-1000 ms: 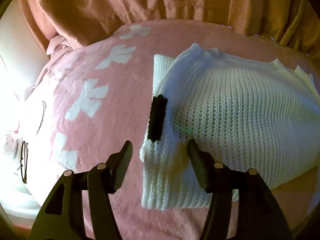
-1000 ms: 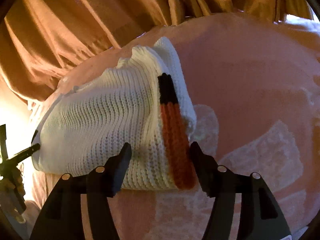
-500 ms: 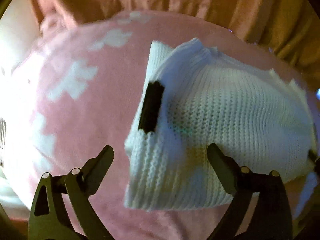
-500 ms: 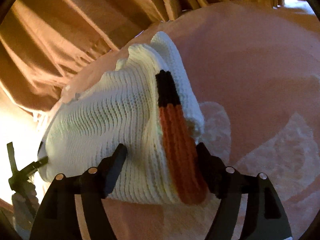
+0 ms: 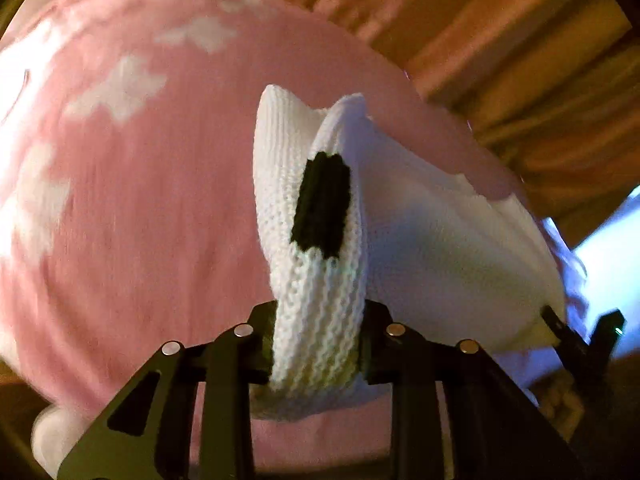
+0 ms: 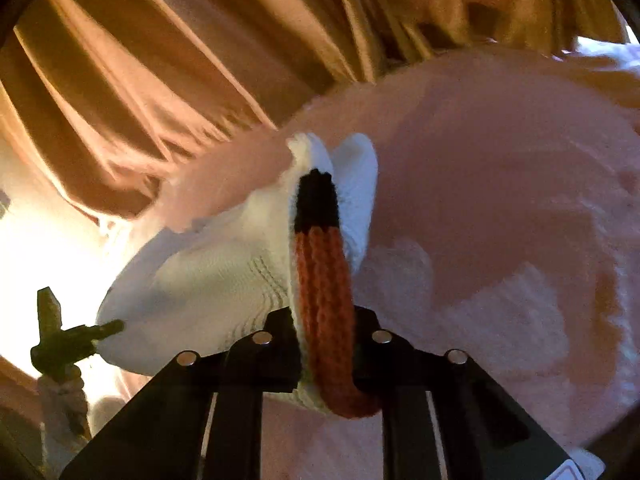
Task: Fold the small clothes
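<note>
Both claws, spread wide half a second ago, are now clamped on the near hem of the white knit sweater [image 5: 440, 240] lying on the pink blanket [image 5: 140, 200]: the left claw [image 5: 318, 344] pinches its white corner below a black patch [image 5: 322, 204], the right claw [image 6: 326, 356] the corner bearing an orange stripe [image 6: 324, 288]. The hem appears slightly lifted, though blur obscures it, suggesting the next fold is starting.

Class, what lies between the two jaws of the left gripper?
A bunched edge of the white knitted sweater, just below its black knit patch, pinched by the left gripper; seen in the left wrist view.
</note>
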`<state>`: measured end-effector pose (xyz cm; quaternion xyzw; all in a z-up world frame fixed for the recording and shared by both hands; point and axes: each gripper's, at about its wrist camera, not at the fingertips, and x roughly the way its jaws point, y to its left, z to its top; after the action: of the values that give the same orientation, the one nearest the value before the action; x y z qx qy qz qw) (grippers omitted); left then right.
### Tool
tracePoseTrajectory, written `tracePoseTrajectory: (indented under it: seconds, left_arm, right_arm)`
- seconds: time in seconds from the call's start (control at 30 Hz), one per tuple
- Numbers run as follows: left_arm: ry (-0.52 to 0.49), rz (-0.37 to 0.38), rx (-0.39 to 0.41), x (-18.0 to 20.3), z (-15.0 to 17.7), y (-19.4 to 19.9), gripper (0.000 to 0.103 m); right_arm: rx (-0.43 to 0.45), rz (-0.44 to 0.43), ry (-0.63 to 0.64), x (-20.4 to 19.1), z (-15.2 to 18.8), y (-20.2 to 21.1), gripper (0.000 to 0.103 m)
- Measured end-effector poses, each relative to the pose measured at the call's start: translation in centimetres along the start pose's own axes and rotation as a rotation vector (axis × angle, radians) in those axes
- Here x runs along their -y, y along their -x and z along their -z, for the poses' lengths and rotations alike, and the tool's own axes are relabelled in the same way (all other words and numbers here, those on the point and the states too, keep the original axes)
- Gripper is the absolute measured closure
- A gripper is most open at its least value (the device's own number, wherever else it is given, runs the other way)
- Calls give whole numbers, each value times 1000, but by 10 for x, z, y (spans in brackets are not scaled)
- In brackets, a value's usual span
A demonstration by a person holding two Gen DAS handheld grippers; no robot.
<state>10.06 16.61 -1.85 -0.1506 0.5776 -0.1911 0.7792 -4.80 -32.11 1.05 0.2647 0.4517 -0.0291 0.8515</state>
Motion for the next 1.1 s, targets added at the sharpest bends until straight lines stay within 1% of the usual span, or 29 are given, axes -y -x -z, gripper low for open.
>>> tracePoseTrajectory:
  seconds: [0.03, 0.07, 0.1, 0.13, 0.17, 0.2, 0.23, 0.3, 0.33, 0.37, 0.4, 0.43, 0.47, 0.5, 0.53, 0.57, 0.6, 0.63, 0.67, 0.7, 0.73, 0.77, 0.8, 0.83, 0.87, 0.9, 0.97, 1.07, 1.1]
  left_arm:
    - [2, -9, -23, -2, 10, -3, 73]
    - [-14, -30, -49, -4, 18, -9, 68]
    - [-47, -72, -70, -5, 27, -20, 66]
    - [-64, -118, -76, -7, 32, -29, 61]
    - [-62, -147, -75, -11, 34, -35, 51]
    - [-39, -147, -53, -13, 34, -35, 47]
    - [-26, -147, -38, -13, 32, -35, 39]
    - [-24, -147, 15, -9, 22, -30, 29]
    - [-29, -151, 42, -8, 15, -29, 20]
    - [-36, -160, 67, -5, 10, -29, 17]
    - [-36, -184, 92, -5, 3, -30, 17]
    - [-31, -196, 109, -3, 0, -31, 17]
    - [-25, -193, 124, -4, -5, -35, 17]
    - [-12, -202, 125, -4, -10, -40, 17]
    - [9, -216, 124, -6, -12, -45, 14]
    - [37, -226, 111, -10, -10, -51, 14]
    - [66, -221, 93, -13, -13, -59, 14]
    - [78, -207, 110, -13, -15, -60, 12]
    - [82, -200, 133, -14, -15, -58, 15]
    - [91, -200, 121, -15, -18, -60, 16]
    - [92, -195, 126, -15, -18, -58, 31]
    - [93, -157, 127, -14, -20, -57, 52]
    - [108, -98, 107, -13, -20, -57, 60]
    - [134, -77, 98, -12, -19, -55, 70]
    - [148, -60, 98, -10, -20, -52, 74]
    - [149, -53, 111, -4, -20, -46, 75]
    - [124, -39, 143, 10, -19, -31, 77]
    - [85, 23, 173, 32, -15, -5, 78]
    - [75, 42, 178, 37, -16, 2, 78]
  right_arm:
    - [-34, 21, -2, 8, 8, -3, 78]
    - [-77, 53, -5, 18, 19, -11, 77]
    - [-98, 116, -9, 27, 24, -17, 77]
    - [-94, 170, -12, 31, 26, -18, 77]
    - [-70, 199, -18, 35, 25, -15, 77]
    - [-11, 174, -34, 35, 17, -6, 77]
    - [22, 143, -40, 33, 8, 0, 76]
    - [59, 87, 6, 19, -13, 0, 55]
    - [62, 73, 46, 11, -23, -6, 53]
    - [48, 71, 97, 1, -33, -19, 53]
    - [22, 68, 135, -6, -42, -35, 54]
    - [-2, 56, 159, -9, -47, -51, 61]
    - [-22, 45, 175, -14, -53, -67, 76]
    - [-43, 57, 190, -15, -59, -87, 86]
    - [-65, 83, 193, -13, -61, -101, 89]
    - [-85, 142, 189, -8, -64, -118, 97]
    - [-89, 159, 185, -8, -64, -122, 100]
    - [-77, 160, 175, -9, -65, -121, 100]
    - [-67, 161, 171, -13, -66, -117, 100]
    - [-49, 149, 182, -24, -63, -107, 97]
    - [-39, 115, 197, -34, -57, -99, 96]
    - [-38, 67, 224, -51, -48, -88, 95]
    - [-46, 41, 251, -64, -39, -83, 95]
    - [-63, 2, 292, -82, -27, -81, 94]
    - [-78, -31, 320, -94, -17, -78, 95]
    - [-111, -79, 362, -114, -3, -82, 94]
    - [-146, -104, 415, -136, 8, -94, 95]
    - [-200, -53, 477, -152, 17, -130, 95]
    - [-236, -31, 463, -151, 18, -149, 99]
